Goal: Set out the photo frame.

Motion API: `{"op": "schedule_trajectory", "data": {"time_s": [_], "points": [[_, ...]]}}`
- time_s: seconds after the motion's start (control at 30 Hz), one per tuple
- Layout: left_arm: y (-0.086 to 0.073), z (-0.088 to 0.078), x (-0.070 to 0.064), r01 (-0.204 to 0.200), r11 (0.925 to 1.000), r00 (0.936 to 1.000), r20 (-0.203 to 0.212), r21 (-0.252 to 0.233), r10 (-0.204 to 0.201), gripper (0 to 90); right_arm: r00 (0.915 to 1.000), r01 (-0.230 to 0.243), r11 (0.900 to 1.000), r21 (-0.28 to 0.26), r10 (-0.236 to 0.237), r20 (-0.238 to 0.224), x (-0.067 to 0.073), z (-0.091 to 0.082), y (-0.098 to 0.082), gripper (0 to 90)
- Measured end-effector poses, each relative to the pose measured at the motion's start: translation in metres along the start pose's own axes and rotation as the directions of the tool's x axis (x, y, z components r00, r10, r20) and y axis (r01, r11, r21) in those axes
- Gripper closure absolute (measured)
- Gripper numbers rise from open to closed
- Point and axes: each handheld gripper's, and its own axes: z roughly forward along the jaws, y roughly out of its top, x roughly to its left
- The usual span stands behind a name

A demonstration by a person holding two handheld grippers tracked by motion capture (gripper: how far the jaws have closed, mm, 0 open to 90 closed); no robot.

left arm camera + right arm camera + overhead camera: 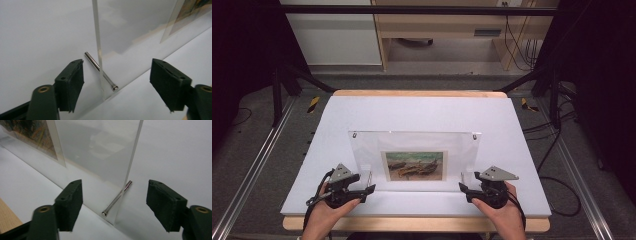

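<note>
Stood upright at the centre of the high view: a clear acrylic photo frame (414, 160) on the white worktop (422, 112), with a small painted print (414, 165) of boats in browns and greens sandwiched low in its middle, and two small metal fasteners near the top corners. Flanked at the lower left by the left hand-held gripper (368, 190) and at the lower right by the right hand-held gripper (463, 189), each just beside a bottom corner.

Seen closer in the left gripper view: the frame's thin edge (98, 50) and a shiny metal support pin (100, 71) through its lower corner, between open jaws touching nothing. Matched in the right gripper view by another pin (116, 199), jaws likewise spread wide and clear of the panel (100, 152); wooden worktop edge at lower left.
</note>
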Motion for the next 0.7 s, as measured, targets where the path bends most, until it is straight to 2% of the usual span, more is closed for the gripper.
{"op": "schedule_trajectory", "data": {"time_s": [0.03,0.07,0.1,0.2,0.23,0.33,0.37,0.47,0.5,0.53,0.6,0.63,0.7], "points": [[0.0,0.0,0.0,-0.017,0.9999,0.9995,-0.025,0.002,0.017,23.1,1.0,-0.004,1.0,0.003,0.004,-0.003,0.0,0.0,0.0,26.9],[0.001,-0.001,-0.001,-0.025,0.9997,0.9992,-0.032,0.0,0.025,17.1,1.0,0.006,1.0,-0.003,-0.006,0.001,0.001,0.0,0.0,24.3],[0.001,-0.001,-0.001,-0.028,0.9996,0.999,-0.036,-0.003,0.028,15.7,0.9999,0.012,1.0,-0.008,-0.012,0.001,0.001,0.0,0.001,22.9],[0.001,-0.003,-0.001,-0.037,0.9992,0.9991,-0.02,-0.014,0.037,9.5,1.0,0.006,1.0,-0.016,-0.006,0.007,0.002,-0.001,0.001,21.0],[0.0,-0.004,-0.001,-0.044,0.9989,0.9989,-0.015,-0.017,0.044,8.0,0.9997,0.005,1.0,-0.011,-0.005,0.026,0.001,-0.003,0.0,19.0],[-0.002,-0.01,-0.001,-0.028,0.9987,0.9992,-0.028,-0.041,0.027,7.0,0.9996,-0.002,1.0,-0.021,0.003,0.029,0.001,-0.007,-0.001,17.5],[-0.004,-0.015,0.0,-0.028,0.9978,0.9993,-0.027,-0.06,0.026,8.3,0.9993,-0.005,0.999,-0.039,0.007,0.037,0.001,-0.013,-0.002,16.3],[-0.005,-0.02,0.002,-0.032,0.9968,0.9993,-0.024,-0.073,0.03,9.5,0.999,-0.005,0.998,-0.059,0.007,0.045,0.001,-0.019,-0.004,15.0],[-0.006,-0.025,0.004,-0.039,0.9937,0.999,-0.028,-0.105,0.036,9.9,0.9988,-0.003,0.997,-0.077,0.006,0.049,-0.001,-0.024,-0.005,12.9],[-0.006,-0.025,0.004,-0.039,0.9937,0.999,-0.028,-0.105,0.036,10.1,0.9985,-0.011,0.996,-0.086,0.016,0.052,-0.002,-0.026,-0.006,12.8],[-0.006,-0.03,0.005,-0.05,0.9894,0.9983,-0.038,-0.136,0.045,10.3,0.9981,-0.016,0.996,-0.092,0.021,0.057,-0.003,-0.028,-0.006,12.3],[-0.005,-0.036,0.006,-0.067,0.9833,0.996,-0.069,-0.169,0.056,10.3,0.9973,-0.022,0.994,-0.109,0.029,0.067,-0.006,-0.032,-0.007,11.5],[-0.005,-0.038,0.006,-0.066,0.9818,0.9952,-0.083,-0.178,0.052,10.3,0.9959,-0.027,0.991,-0.127,0.038,0.082,-0.009,-0.037,-0.009,10.9]]}}
